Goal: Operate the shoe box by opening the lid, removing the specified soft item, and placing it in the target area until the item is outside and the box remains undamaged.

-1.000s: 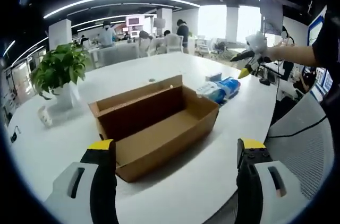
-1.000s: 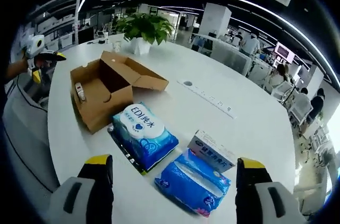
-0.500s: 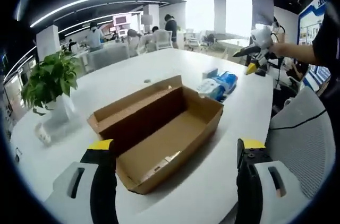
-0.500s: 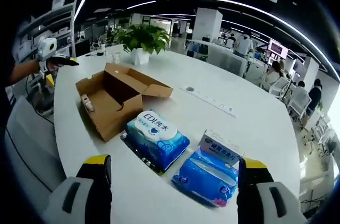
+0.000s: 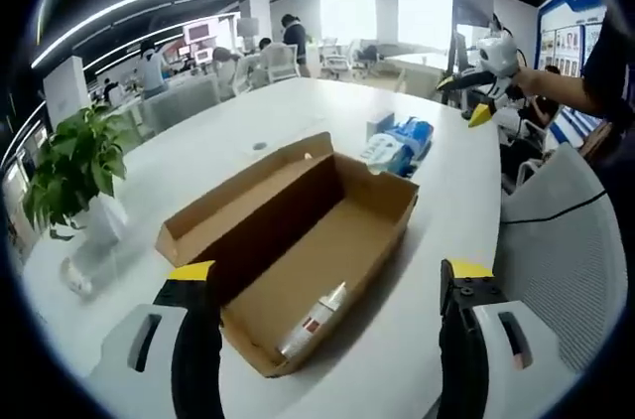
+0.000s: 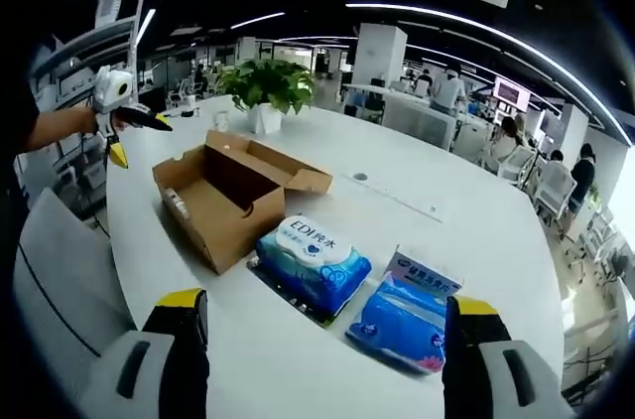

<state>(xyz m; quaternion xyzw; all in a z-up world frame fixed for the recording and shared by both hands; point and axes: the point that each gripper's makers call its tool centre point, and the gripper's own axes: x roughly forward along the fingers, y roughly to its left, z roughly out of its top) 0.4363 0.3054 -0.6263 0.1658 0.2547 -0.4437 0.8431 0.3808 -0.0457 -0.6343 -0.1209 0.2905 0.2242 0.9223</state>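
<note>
room: open-plan office, ceiling light strips, people seated at far desks.
bench (image 5: 228, 131): white, rounded, carries all items.
shoe box (image 5: 298, 240): brown cardboard, lid folded back, upright on bench; a small tube (image 5: 313, 320) lies inside at the near end.
wipes pack (image 6: 313, 258): blue, just beside the box, outside it.
tissue pack (image 6: 402, 320): blue, beside the wipes, a small carton touching it.
plant (image 6: 263, 86): potted, beyond the box.
left tool (image 5: 322, 285): jaws wide apart, holding nothing, above the box.
right tool (image 6: 322, 315): jaws wide apart, holding nothing, above the packs.

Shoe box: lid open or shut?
Open. The shoe box lid stands folded back, showing the interior with a small tube inside.
</note>
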